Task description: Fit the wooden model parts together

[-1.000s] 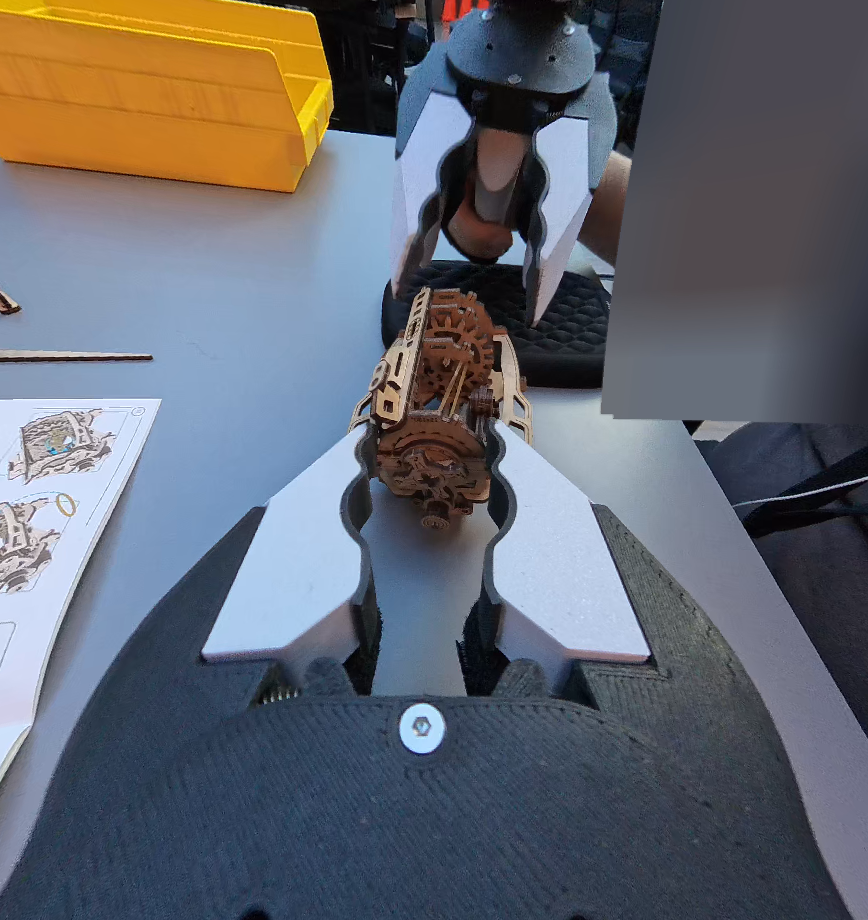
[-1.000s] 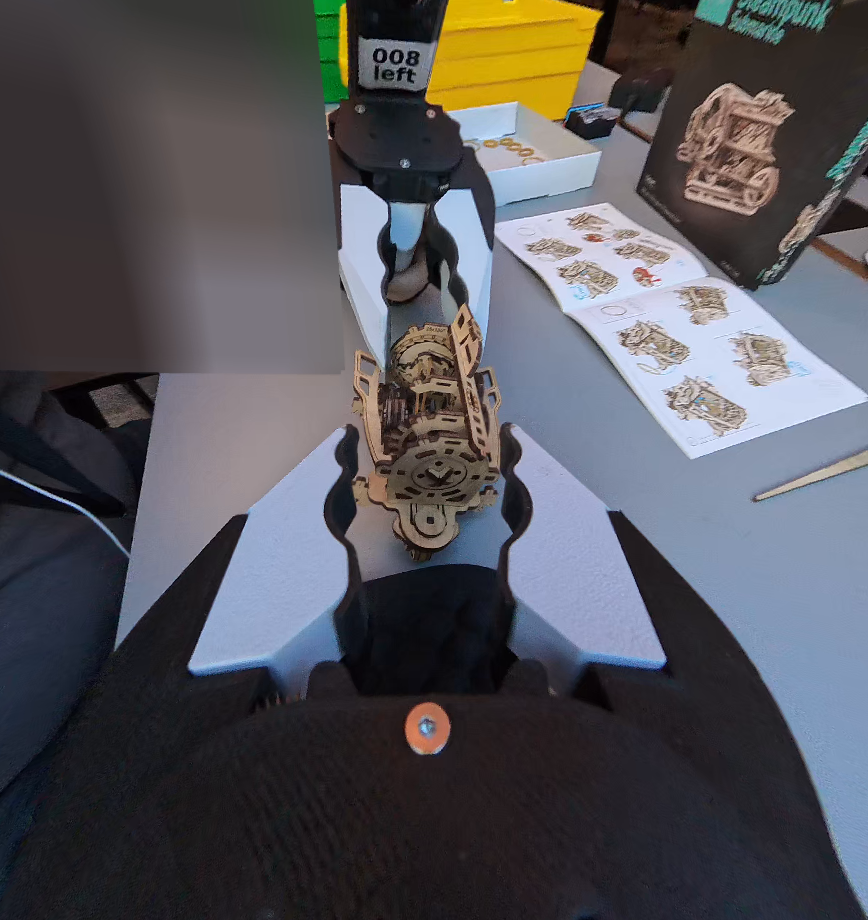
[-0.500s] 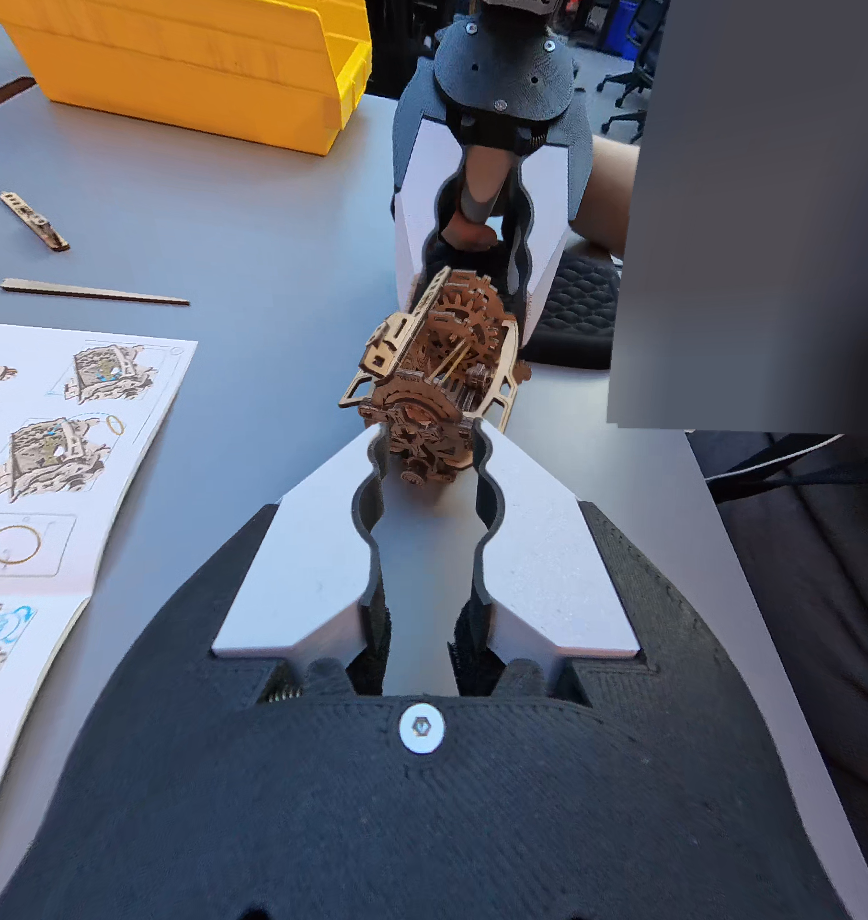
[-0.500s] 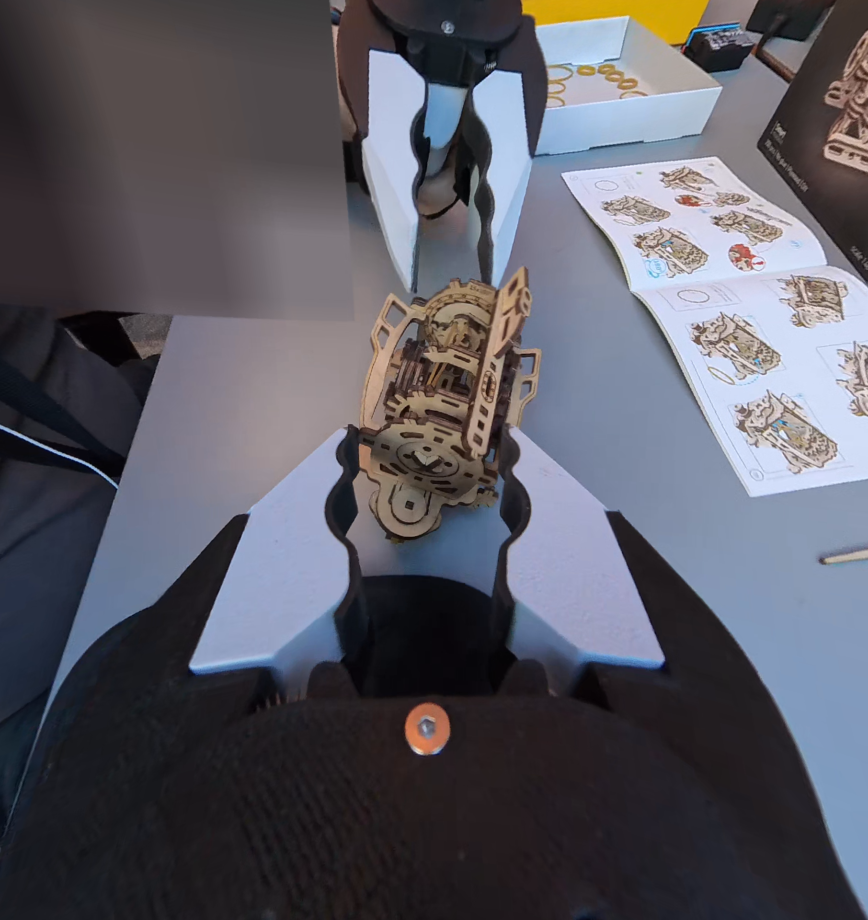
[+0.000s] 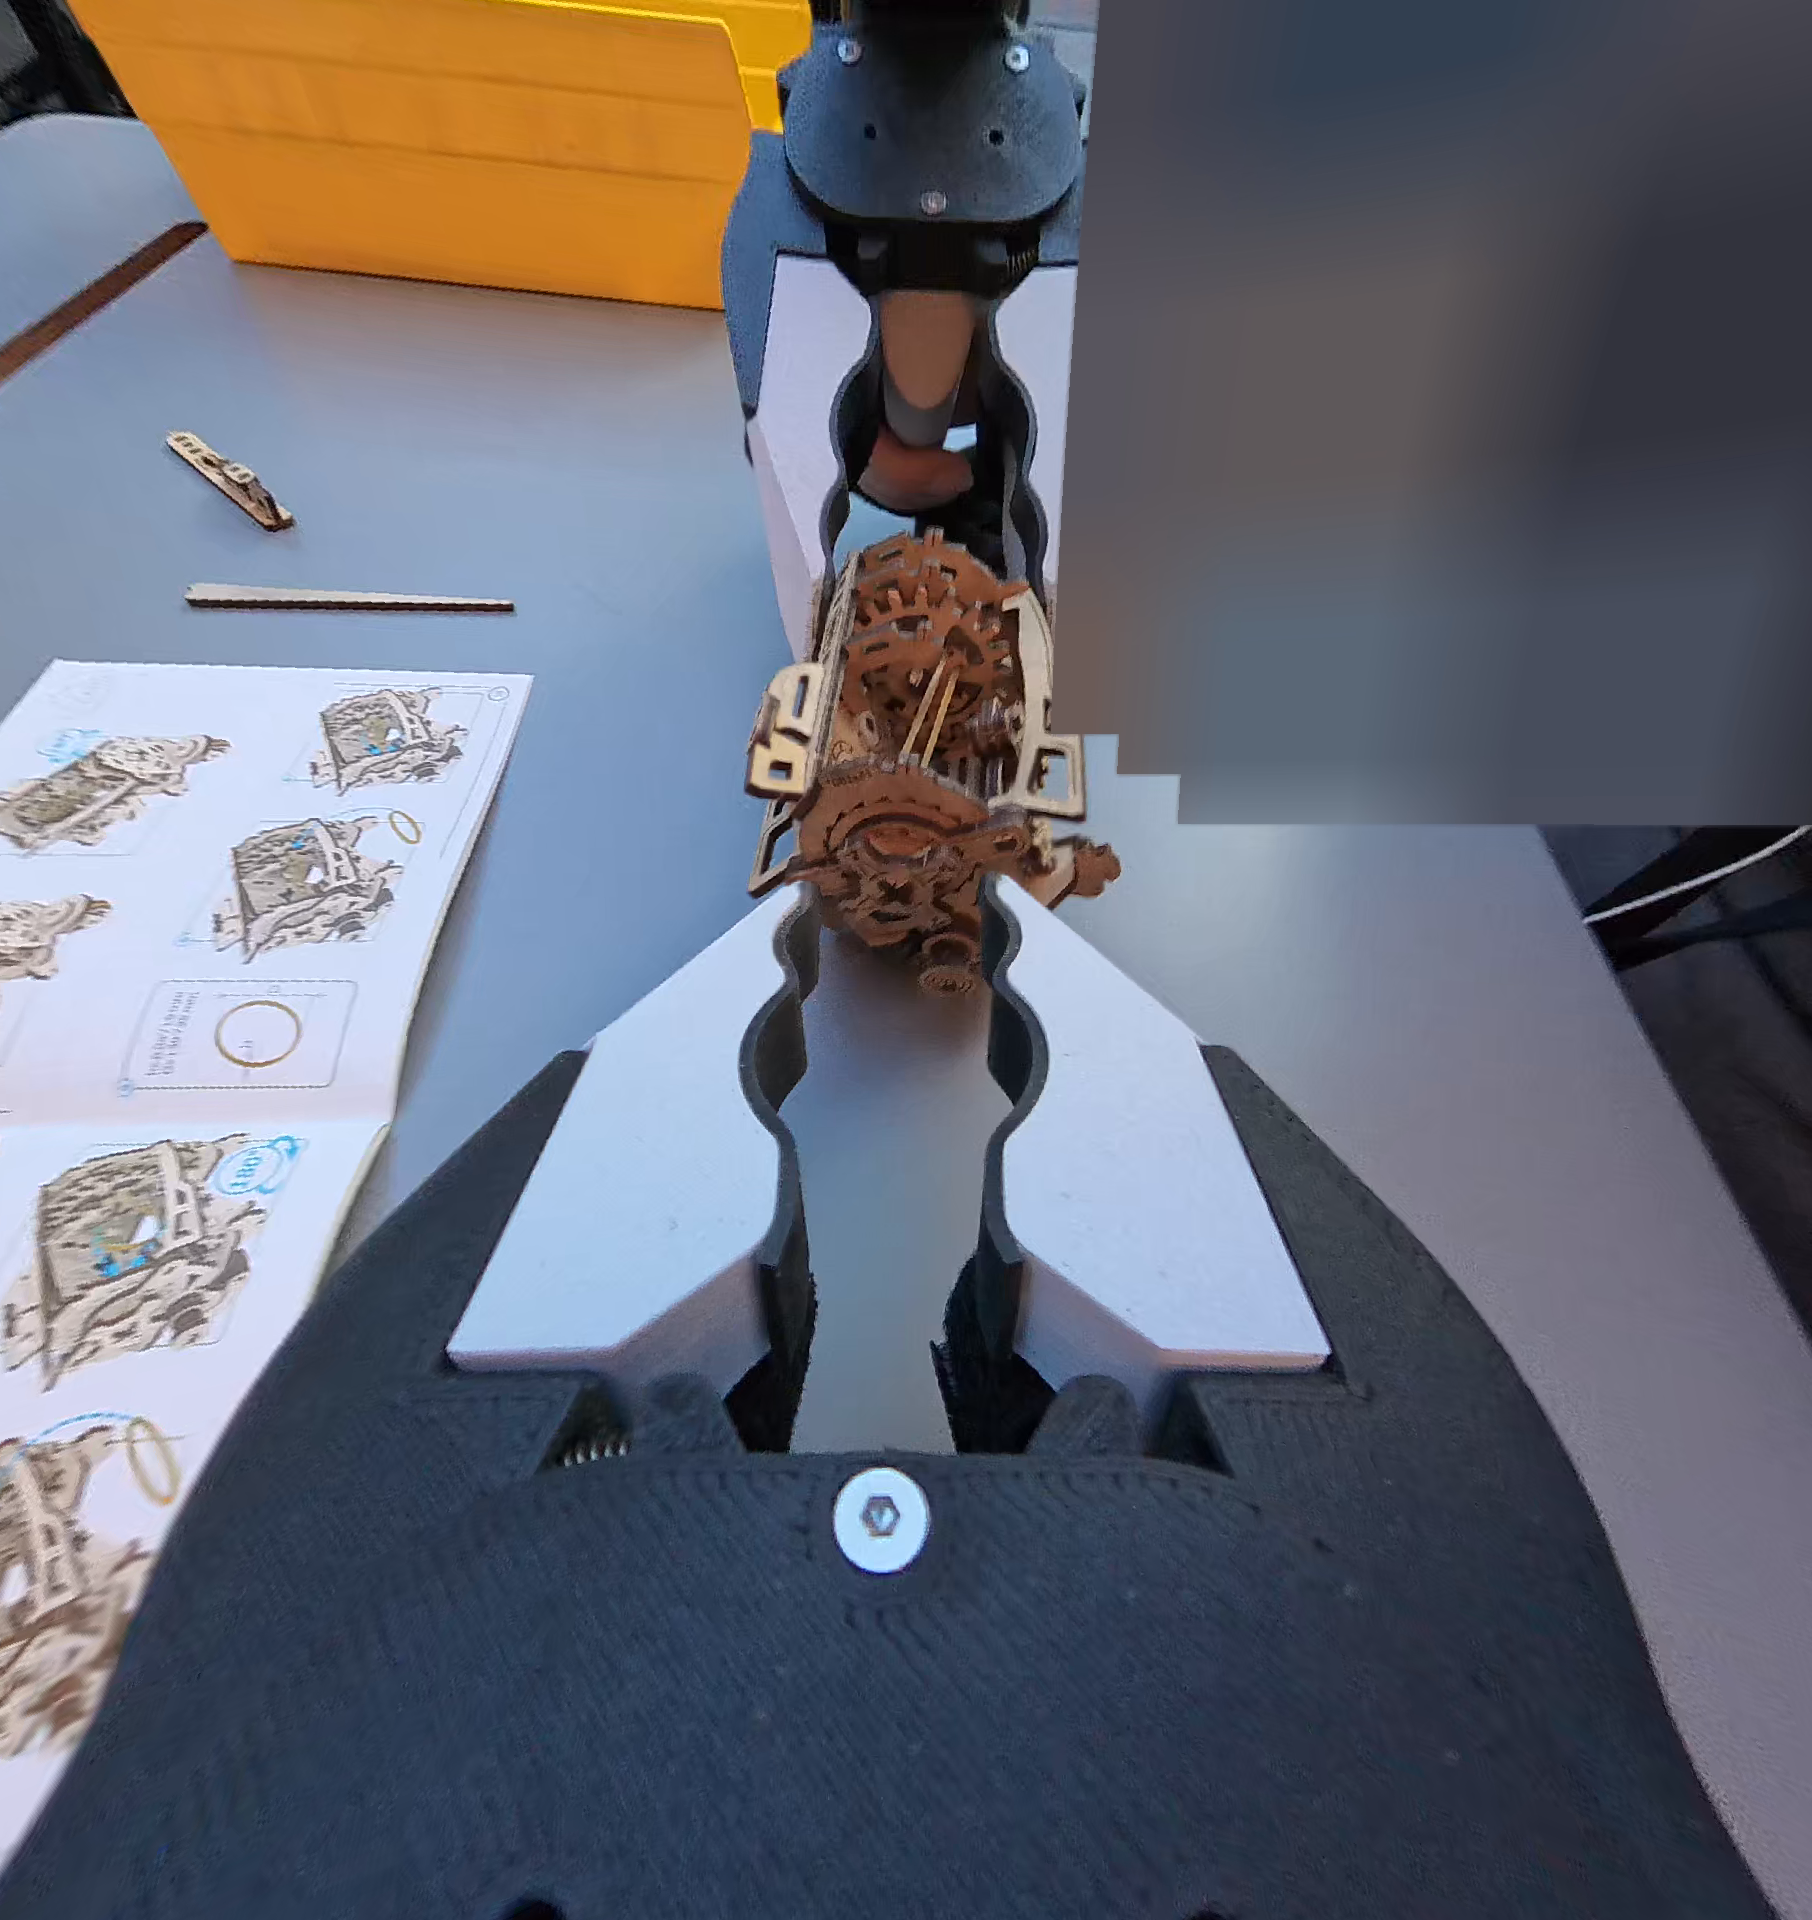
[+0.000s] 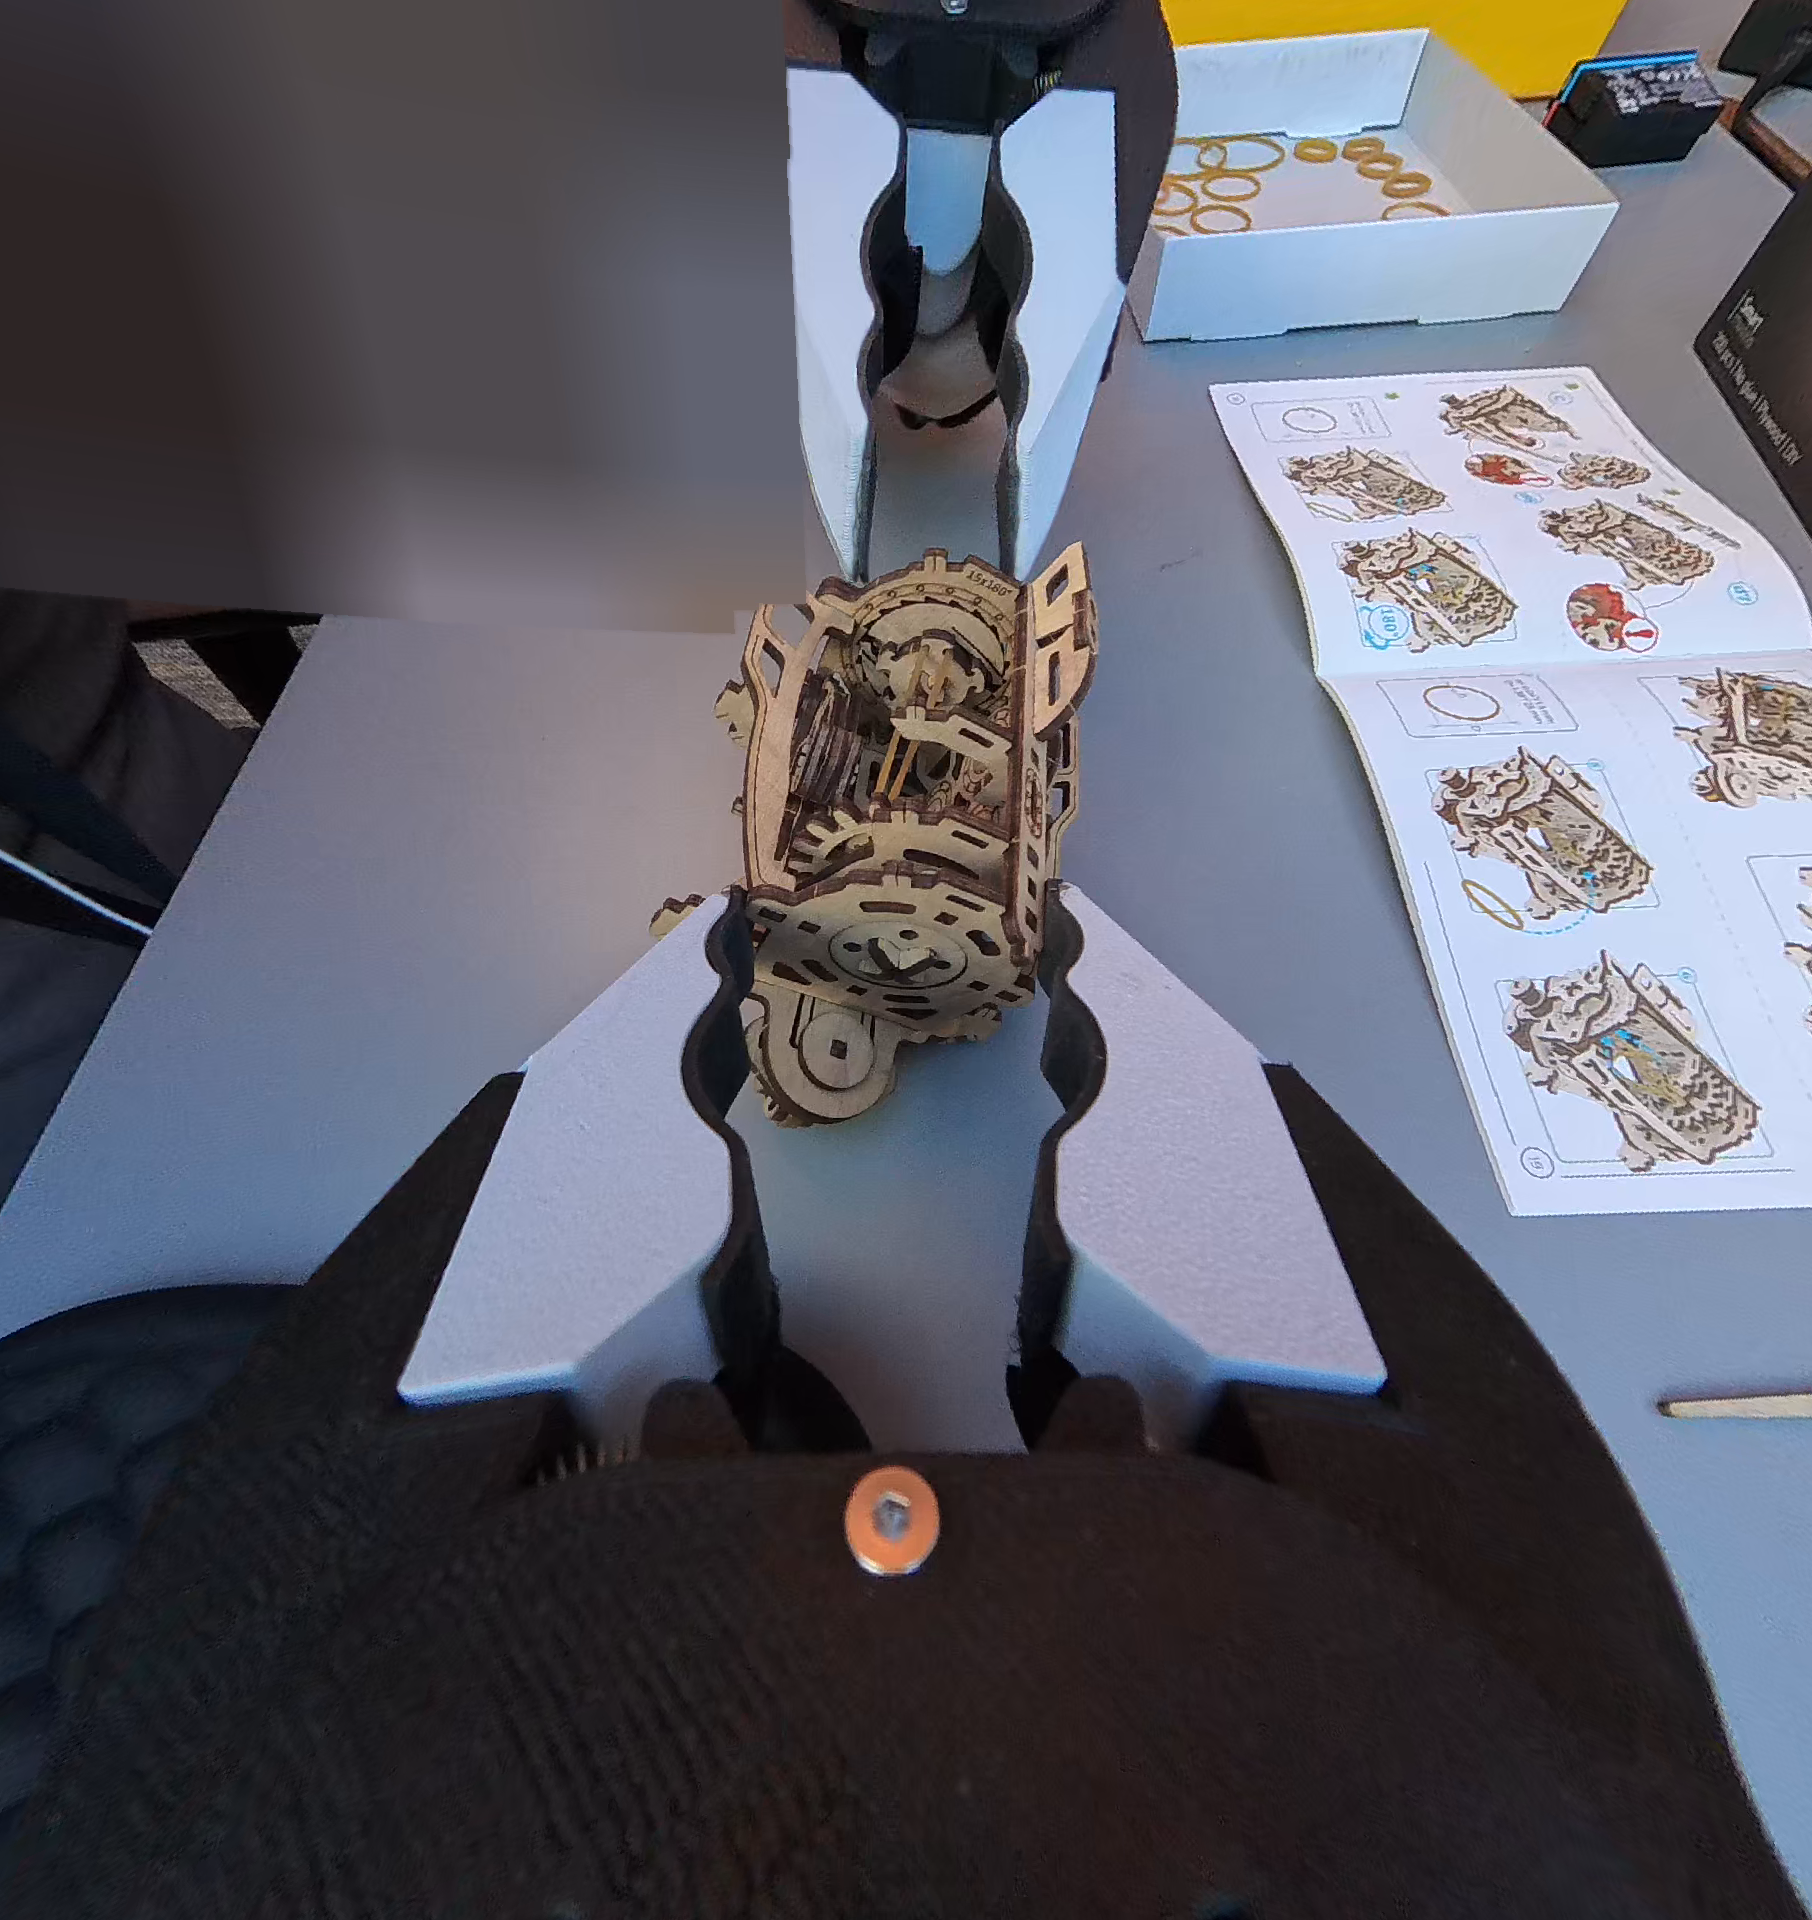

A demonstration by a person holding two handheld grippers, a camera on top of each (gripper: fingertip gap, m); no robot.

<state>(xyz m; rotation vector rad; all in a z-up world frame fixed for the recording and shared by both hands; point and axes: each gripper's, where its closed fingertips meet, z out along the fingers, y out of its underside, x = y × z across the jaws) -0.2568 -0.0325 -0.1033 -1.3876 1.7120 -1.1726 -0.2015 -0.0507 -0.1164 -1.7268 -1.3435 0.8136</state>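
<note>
A laser-cut wooden model full of gears is held between my two grippers, just above the grey table. My left gripper is shut on its near end in the left wrist view. My right gripper closes on the far end there. In the right wrist view the model lies tilted on its side. My right gripper clamps the round-patterned end plate. The left gripper meets the opposite end.
An open instruction booklet lies beside the model and also shows in the right wrist view. A yellow bin, a wooden stick, a small wooden piece, a white box of rings and a dark product box stand around. The small wooden piece lies around 25 centimeters away from my right fingertips.
The two grippers have drawn closer together on the model. The model has rolled over onto its side between them, and both have shifted nearer the booklet.
</note>
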